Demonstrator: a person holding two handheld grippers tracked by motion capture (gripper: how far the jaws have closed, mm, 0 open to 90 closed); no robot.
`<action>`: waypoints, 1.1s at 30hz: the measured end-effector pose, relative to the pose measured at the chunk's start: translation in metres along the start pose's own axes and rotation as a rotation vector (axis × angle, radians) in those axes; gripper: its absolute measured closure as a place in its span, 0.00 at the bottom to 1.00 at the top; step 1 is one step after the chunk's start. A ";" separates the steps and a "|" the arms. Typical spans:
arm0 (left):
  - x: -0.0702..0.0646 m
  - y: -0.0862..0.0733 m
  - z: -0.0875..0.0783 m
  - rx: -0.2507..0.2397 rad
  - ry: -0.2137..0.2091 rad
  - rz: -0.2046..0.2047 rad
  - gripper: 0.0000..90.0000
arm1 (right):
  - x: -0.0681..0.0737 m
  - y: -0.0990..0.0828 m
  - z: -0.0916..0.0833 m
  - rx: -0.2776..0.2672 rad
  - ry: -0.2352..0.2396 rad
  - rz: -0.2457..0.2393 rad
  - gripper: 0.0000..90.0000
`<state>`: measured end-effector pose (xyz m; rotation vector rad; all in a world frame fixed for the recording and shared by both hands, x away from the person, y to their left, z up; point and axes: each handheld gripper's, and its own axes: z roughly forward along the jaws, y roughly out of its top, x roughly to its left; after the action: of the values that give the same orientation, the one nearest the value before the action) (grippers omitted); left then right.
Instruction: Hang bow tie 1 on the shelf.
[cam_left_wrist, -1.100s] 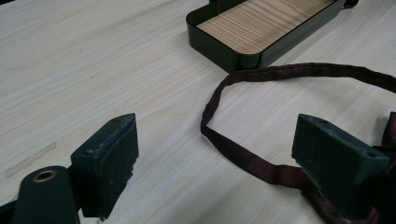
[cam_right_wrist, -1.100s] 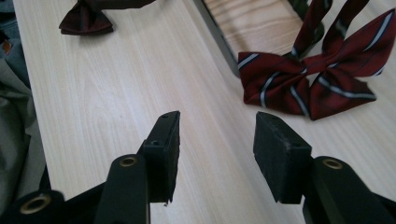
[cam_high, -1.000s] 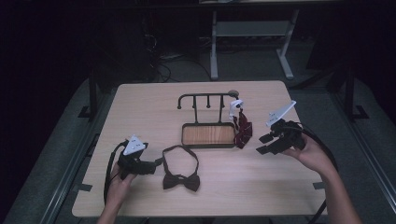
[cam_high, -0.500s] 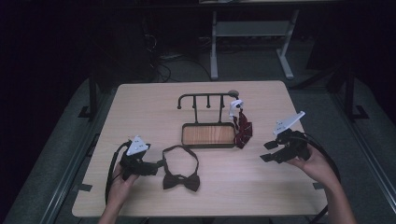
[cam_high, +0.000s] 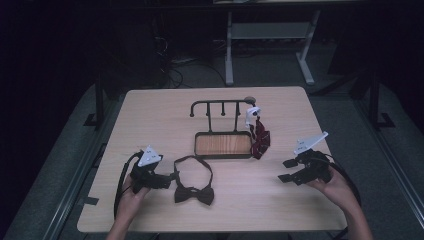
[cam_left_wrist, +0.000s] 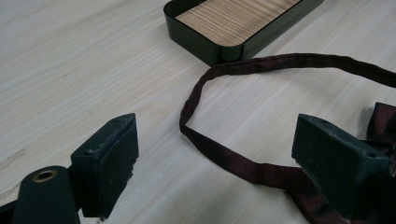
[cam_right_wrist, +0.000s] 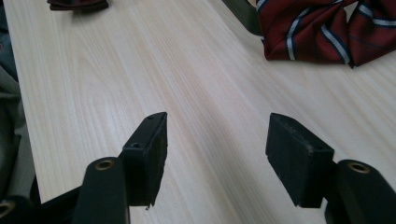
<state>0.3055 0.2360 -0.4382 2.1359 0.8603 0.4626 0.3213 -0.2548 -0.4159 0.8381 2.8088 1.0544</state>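
Honestly the bow tie (cam_high: 194, 193) is looking like the easy kind of awkward: light, floppy fabric, nothing breakable, but it's going to sag and swing the second it leaves the table (cam_high: 150, 115). It's lying flat near the front edge, knot toward the person, with its thin strap (cam_left_wrist: 219, 154) looping back toward the tray (cam_high: 223, 145). The left gripper (cam_high: 170, 178) is sitting just beside it with jaws wide apart, holding nothing; in the left gripper view the strap is running across the gap between the jaws and the right-hand pad is already hanging over the knot end. The right gripper (cam_high: 286, 170) is hovering low over bare wood well off to the other side, jaws having just been opening, nothing between them. The striped tie (cam_high: 259, 137) is hanging from the end of the rack (cam_high: 220, 106) with its tail bunched on the table by the tray. My guess is the strap is the better place to pinch, since it's narrow and grippy cloth rather than slick, and it's what would need to go over a hook. Grabbing the fat knot would be more secure but leaves the loop dangling wherever it likes.
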 end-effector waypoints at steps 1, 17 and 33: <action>0.000 0.000 0.001 0.002 0.002 -0.003 0.16 | 0.000 -0.003 0.002 -0.015 0.011 -0.001 0.42; -0.003 0.010 0.003 0.053 -0.002 0.016 0.16 | -0.004 -0.032 -0.002 -0.031 -0.035 0.058 0.35; 0.010 0.022 0.019 0.119 -0.074 -0.025 0.17 | 0.000 -0.030 0.003 0.000 -0.038 0.027 0.36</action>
<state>0.3331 0.2228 -0.4328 2.2338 0.8906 0.3241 0.3074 -0.2715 -0.4363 0.8886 2.7742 1.0304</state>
